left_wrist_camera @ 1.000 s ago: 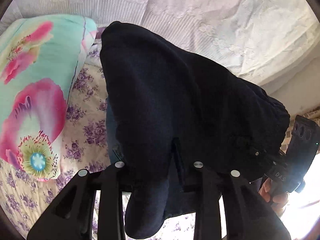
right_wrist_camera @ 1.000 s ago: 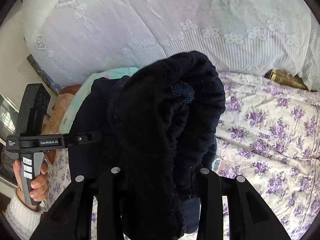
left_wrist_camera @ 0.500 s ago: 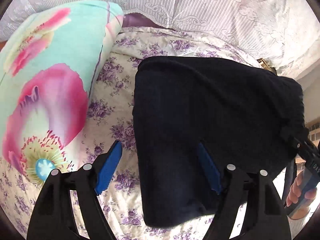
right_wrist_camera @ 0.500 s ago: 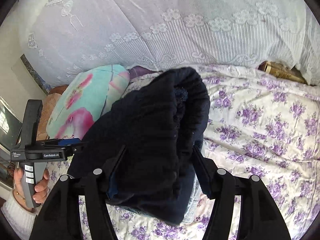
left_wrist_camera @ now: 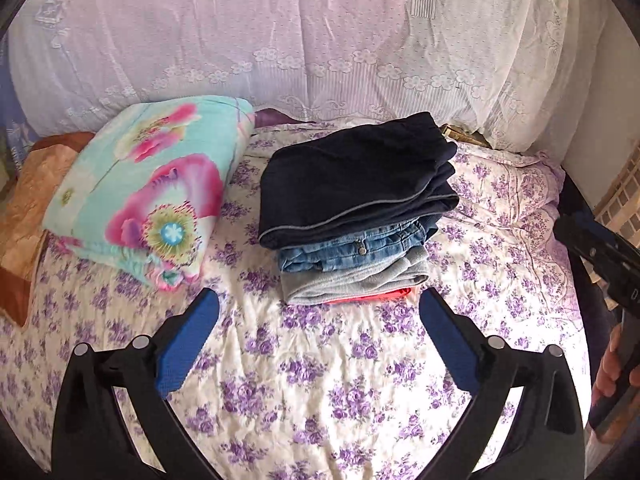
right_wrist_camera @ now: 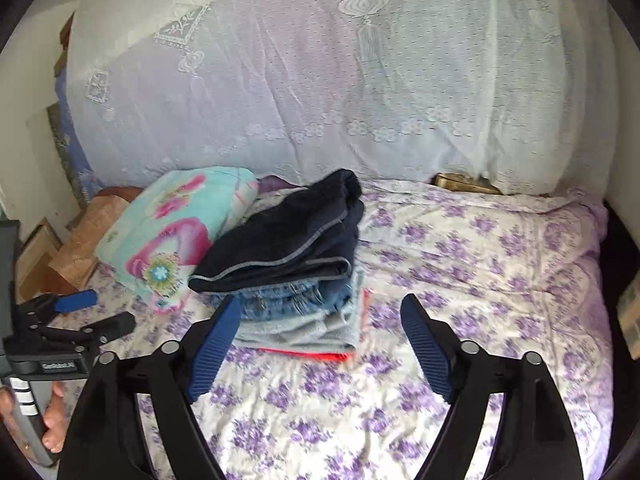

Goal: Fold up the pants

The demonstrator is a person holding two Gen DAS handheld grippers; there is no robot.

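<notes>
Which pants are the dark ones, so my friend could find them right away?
Look at the bed with the purple-flowered sheet; beside the turquoise flowered quilt stands a stack of folded clothes. The navy pants lie on the very top, above the blue jeans, a grey garment and something red. They are the darkest piece, with a thin grey line along the edge.

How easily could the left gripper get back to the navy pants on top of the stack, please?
Probably easily. The left gripper is open and empty, facing the stack, and only bare bedsheet lies between it and the navy pants. The pillow sits off to one side.
</notes>
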